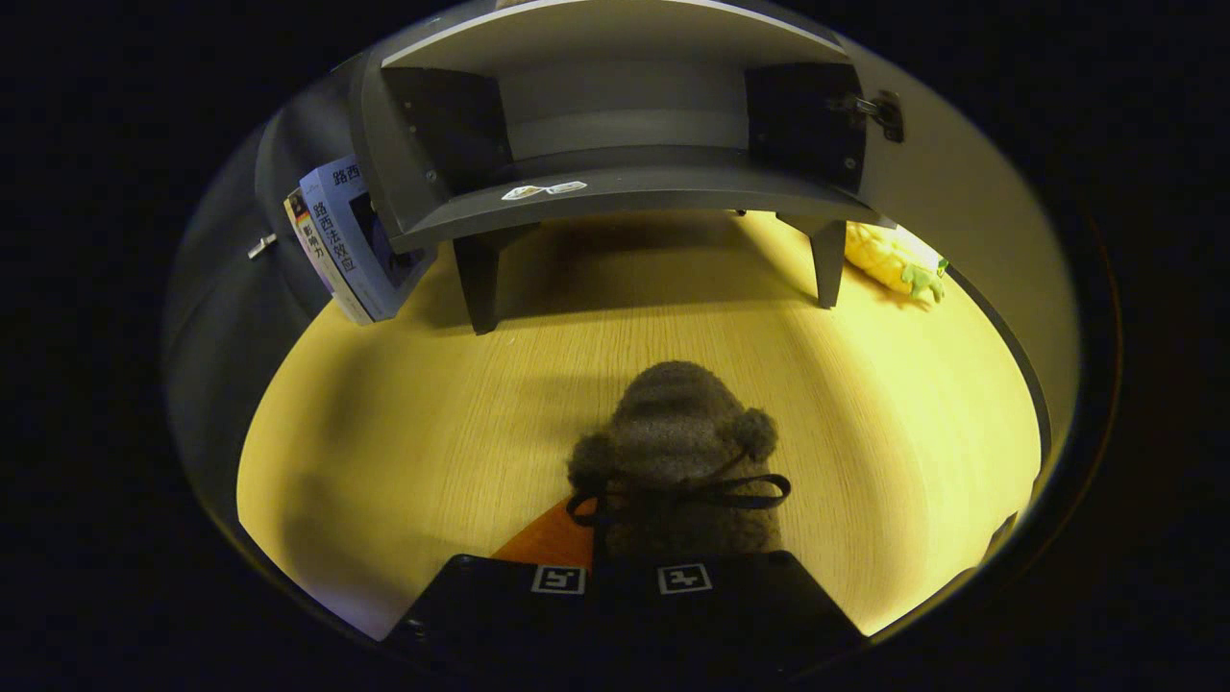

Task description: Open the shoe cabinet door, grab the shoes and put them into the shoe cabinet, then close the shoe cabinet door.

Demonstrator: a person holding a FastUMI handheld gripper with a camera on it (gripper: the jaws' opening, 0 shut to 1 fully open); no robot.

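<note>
A fuzzy brown shoe (677,437) with a black lace bow sticks out forward from between my fingers, its heel end hidden by them. An orange part of it shows beside the left finger. My gripper (621,579) is shut on the shoe, held above the wooden tabletop (384,432). Beyond the shoe stands the grey shoe cabinet (615,187) on short legs, its inside shelf bare except for two small stickers. Its right door (961,192) is swung open, with the hinge showing at its top. A grey door panel (279,192) with a small handle stands open on the left.
Some books (346,240) lean against the cabinet's left side. A yellow toy corn cob (894,259) lies by the cabinet's right leg, under the open door. Bare wood stretches between the shoe and the cabinet.
</note>
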